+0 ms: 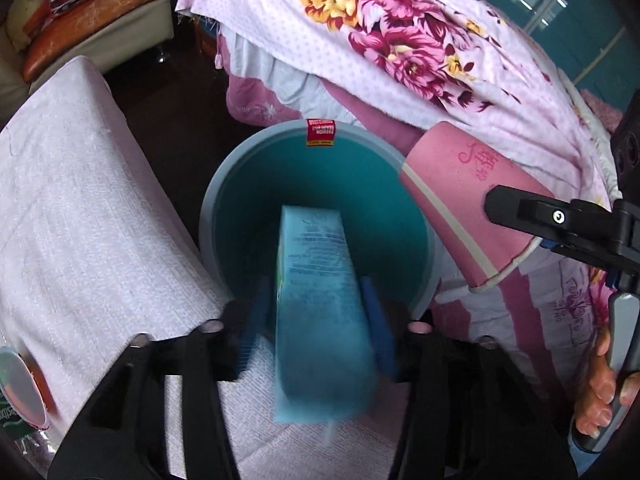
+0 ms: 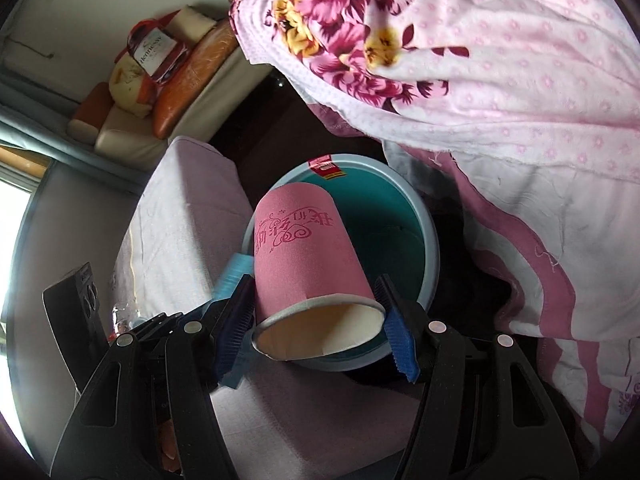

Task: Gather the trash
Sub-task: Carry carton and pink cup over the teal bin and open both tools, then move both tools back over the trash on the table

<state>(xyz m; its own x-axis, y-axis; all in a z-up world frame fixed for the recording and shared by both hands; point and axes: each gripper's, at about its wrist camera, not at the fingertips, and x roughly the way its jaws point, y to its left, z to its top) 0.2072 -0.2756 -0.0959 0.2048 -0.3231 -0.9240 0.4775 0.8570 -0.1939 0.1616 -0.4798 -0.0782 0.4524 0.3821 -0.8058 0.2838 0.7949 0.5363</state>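
A teal bin (image 1: pixel 320 184) with a grey rim and a red sticker stands on the dark floor between a covered table and a bed. My left gripper (image 1: pixel 316 320) is shut on a light blue carton (image 1: pixel 320 300), held over the bin's near rim and blurred. My right gripper (image 2: pixel 316 312) is shut on a pink paper cup (image 2: pixel 304 248), bottom end forward, over the bin (image 2: pixel 400 248). The cup (image 1: pixel 460 200) and the right gripper's finger show at the right of the left wrist view. The carton's edge (image 2: pixel 236 272) shows left of the cup.
A table with a pale pink cloth (image 1: pixel 80 208) stands left of the bin. A floral bed cover (image 1: pixel 400 40) hangs over the bin's far and right side. A round lidded container (image 1: pixel 20 388) sits at the table's near left. Cushions and a bag lie on a sofa (image 2: pixel 160 80).
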